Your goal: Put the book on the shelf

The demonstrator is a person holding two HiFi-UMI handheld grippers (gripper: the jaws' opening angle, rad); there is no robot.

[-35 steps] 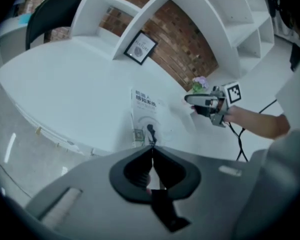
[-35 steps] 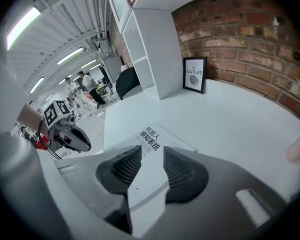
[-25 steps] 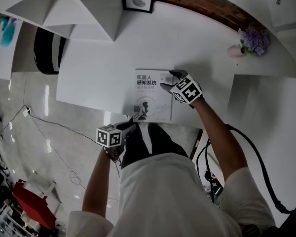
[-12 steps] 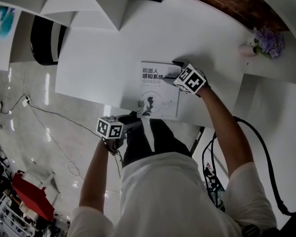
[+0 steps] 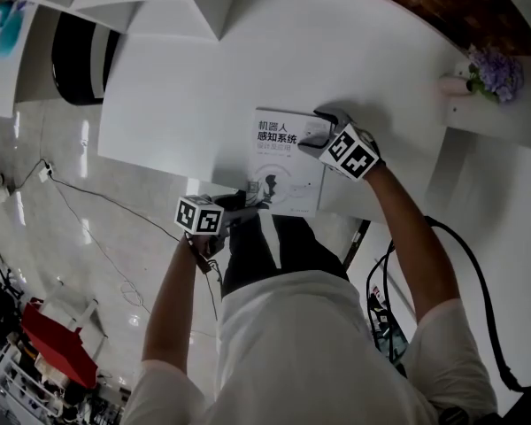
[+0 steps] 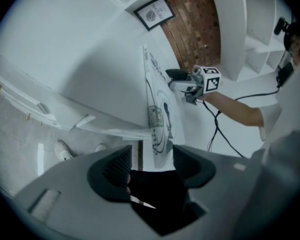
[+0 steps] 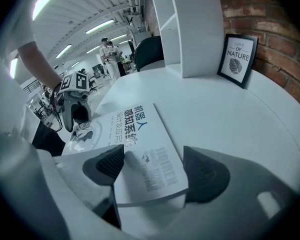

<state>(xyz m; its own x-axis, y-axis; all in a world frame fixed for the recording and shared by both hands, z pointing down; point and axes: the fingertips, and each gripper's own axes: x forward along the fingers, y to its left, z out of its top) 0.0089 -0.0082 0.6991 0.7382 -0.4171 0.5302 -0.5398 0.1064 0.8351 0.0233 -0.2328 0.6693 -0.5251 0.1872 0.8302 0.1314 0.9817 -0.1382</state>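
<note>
Book (image 5: 288,162) lies flat on the counter (image 5: 177,87), not on the shelf (image 7: 190,29) yet. My left gripper (image 6: 150,161) has just opened its jaws, with nothing between them and the book's edge just ahead. My right gripper (image 7: 152,164) opened too, and its jaws stand apart round a corner.

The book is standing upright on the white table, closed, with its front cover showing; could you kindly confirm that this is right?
Not quite: the book lies flat on the white table, closed, with its front cover showing, as the head view shows.
</note>
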